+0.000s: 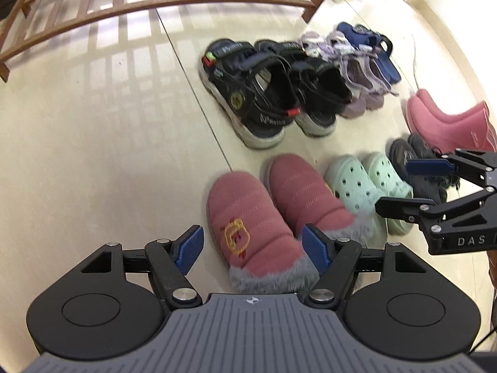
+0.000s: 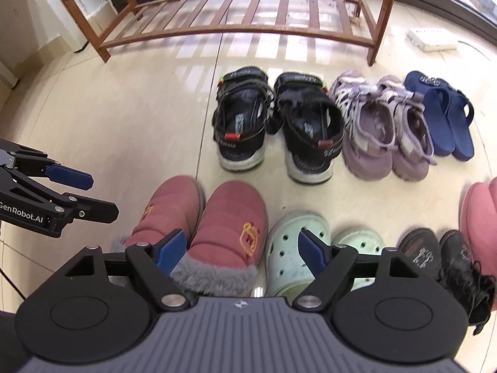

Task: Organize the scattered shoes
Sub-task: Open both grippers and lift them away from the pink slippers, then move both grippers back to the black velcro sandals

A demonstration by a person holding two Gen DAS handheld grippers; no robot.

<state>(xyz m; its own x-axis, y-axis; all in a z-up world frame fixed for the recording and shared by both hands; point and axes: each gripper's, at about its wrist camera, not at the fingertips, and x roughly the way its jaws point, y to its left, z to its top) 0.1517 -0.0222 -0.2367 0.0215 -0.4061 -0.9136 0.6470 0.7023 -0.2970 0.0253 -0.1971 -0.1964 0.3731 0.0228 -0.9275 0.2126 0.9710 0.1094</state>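
Shoes stand in two rows on the tiled floor. The near row holds a pair of red fur-lined slippers (image 1: 248, 217) (image 2: 230, 217), mint clogs (image 1: 351, 183) (image 2: 289, 248), small black shoes (image 2: 419, 248) and pink boots (image 1: 444, 124). Behind them are black sandals (image 2: 242, 118), purple sneakers (image 2: 369, 124) and blue slides (image 2: 444, 112). My left gripper (image 1: 253, 245) hangs open above the left slipper, clear of it. My right gripper (image 2: 241, 248) hangs open above the right slipper, its blue pads not pressing on it. Each gripper shows in the other's view: right gripper (image 1: 403, 183), left gripper (image 2: 93, 194).
A low wooden slatted shoe rack (image 2: 236, 28) (image 1: 155, 3) stands behind the far row with nothing on its bottom shelf. A white power strip (image 2: 431, 39) lies on the floor at the far right. Bare tile stretches to the left of the shoes.
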